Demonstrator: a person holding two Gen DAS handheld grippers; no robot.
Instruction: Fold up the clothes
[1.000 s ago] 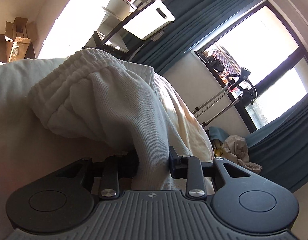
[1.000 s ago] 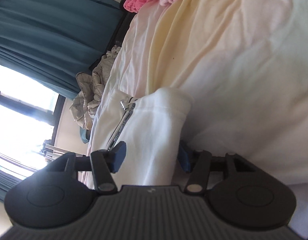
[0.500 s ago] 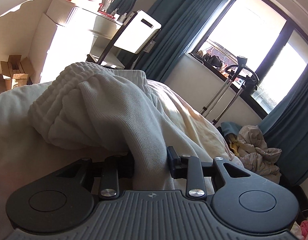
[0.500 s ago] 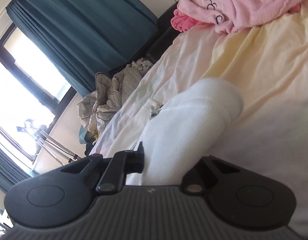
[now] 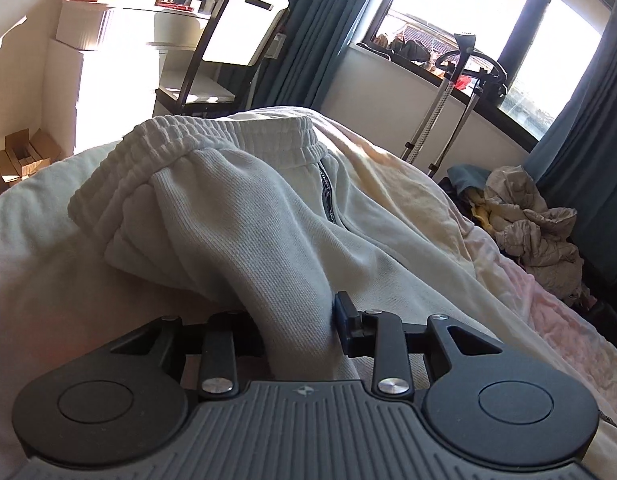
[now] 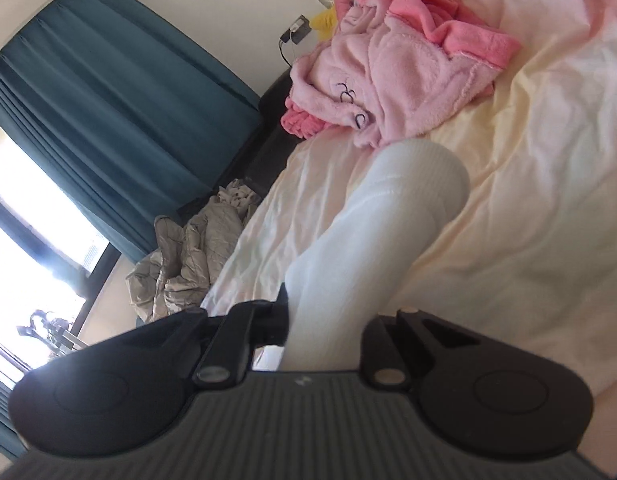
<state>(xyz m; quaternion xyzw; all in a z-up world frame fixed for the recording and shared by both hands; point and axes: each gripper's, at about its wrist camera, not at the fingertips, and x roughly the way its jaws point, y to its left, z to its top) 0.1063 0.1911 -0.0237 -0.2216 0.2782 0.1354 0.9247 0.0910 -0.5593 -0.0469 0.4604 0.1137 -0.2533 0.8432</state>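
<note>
A pale yellow bedsheet (image 5: 412, 200) covers the bed beneath teal curtains (image 6: 120, 112), and white sweatpants (image 5: 236, 208) lie bunched on it, elastic waistband farthest from the left camera. The left gripper (image 5: 298, 324), its jaws having just eased slightly wider, pinches a fold of the fabric, while the right gripper (image 6: 328, 320), just clamped shut, pinches a cuffed leg, probably lifting both ends to fold the sweatpants over; a pink fleece garment (image 6: 392, 76) lies further up the bed

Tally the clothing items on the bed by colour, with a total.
White ribbed sweatpants with elastic waistband, held up by both grippers: 1
Pink fleece garment, heaped near the headboard: 1
Total: 2
</note>
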